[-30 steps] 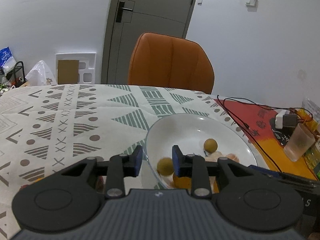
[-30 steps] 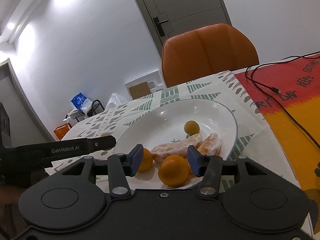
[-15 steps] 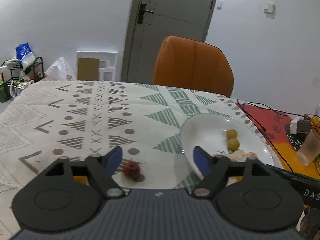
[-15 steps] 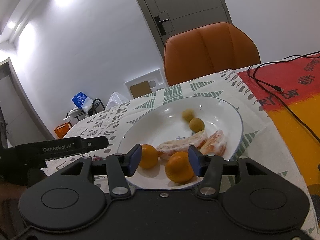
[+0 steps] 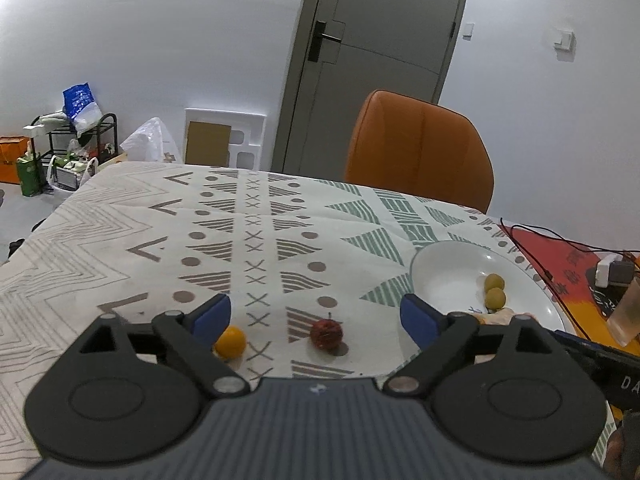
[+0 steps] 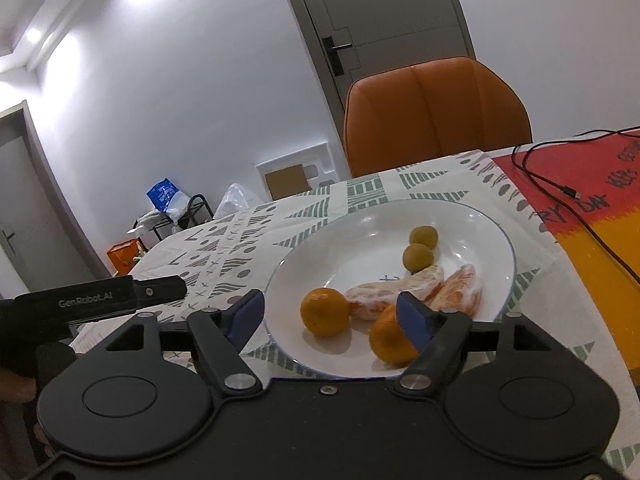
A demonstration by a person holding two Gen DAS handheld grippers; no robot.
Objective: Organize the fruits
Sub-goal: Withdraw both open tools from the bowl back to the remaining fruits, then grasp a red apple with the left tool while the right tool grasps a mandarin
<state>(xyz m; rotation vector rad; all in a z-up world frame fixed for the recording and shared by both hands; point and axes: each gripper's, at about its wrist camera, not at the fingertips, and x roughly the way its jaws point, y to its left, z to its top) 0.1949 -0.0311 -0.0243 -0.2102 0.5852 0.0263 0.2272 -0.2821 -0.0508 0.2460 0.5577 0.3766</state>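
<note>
A white plate [image 6: 472,220] holds two small greenish-yellow fruits [image 6: 418,257], two oranges [image 6: 324,311] and peeled orange segments [image 6: 400,288]. It also shows in the left wrist view [image 5: 444,268] at the right. On the cloth lie a small red fruit [image 5: 326,334] and a small orange fruit [image 5: 230,342]. My left gripper [image 5: 316,316] is open wide and empty, with the red fruit between its fingers' line. My right gripper [image 6: 330,316] is open and empty over the plate's near rim.
An orange chair [image 5: 416,148] stands behind the table. A black cable [image 6: 560,196] lies on the red and orange mat [image 6: 592,248] at right. A plastic cup [image 5: 626,316] and a charger [image 5: 612,272] stand at the far right. The left gripper's body [image 6: 100,300] shows left of the plate.
My left gripper let a greenish fruit go into the plate, opened wide and drew back left toward the red fruit. The fruit rolled beside the other one. My right gripper opened wider.
</note>
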